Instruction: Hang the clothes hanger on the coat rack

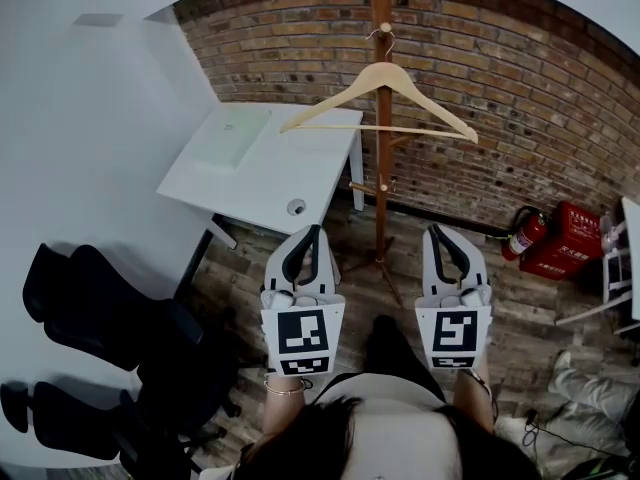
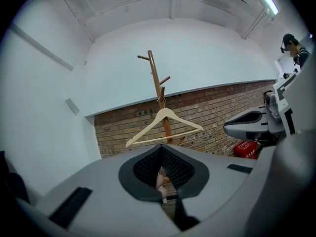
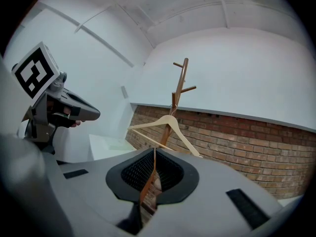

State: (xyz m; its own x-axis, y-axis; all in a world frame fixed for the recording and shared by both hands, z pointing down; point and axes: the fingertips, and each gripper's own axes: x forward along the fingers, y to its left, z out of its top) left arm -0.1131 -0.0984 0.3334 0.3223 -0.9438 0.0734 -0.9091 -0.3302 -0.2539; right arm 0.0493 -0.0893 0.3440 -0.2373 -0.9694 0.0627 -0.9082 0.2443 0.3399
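A pale wooden clothes hanger (image 1: 385, 72) hangs by its metal hook from a peg of the wooden coat rack (image 1: 379, 168), in front of the brick wall. Both gripper views show the hanger (image 2: 165, 116) (image 3: 170, 121) on the rack (image 2: 155, 75) (image 3: 183, 78), well ahead of the jaws and apart from them. My left gripper (image 1: 308, 234) (image 2: 160, 150) is shut with nothing between its jaws. My right gripper (image 1: 440, 234) (image 3: 154, 153) is likewise shut and empty. The two are held level side by side, short of the rack's base.
A white table (image 1: 270, 173) stands left of the rack against the brick wall. Black office chairs (image 1: 110, 318) sit at lower left. A red fire extinguisher (image 1: 525, 233) and a red box (image 1: 570, 240) are on the floor at right. A person (image 2: 294, 46) stands far right.
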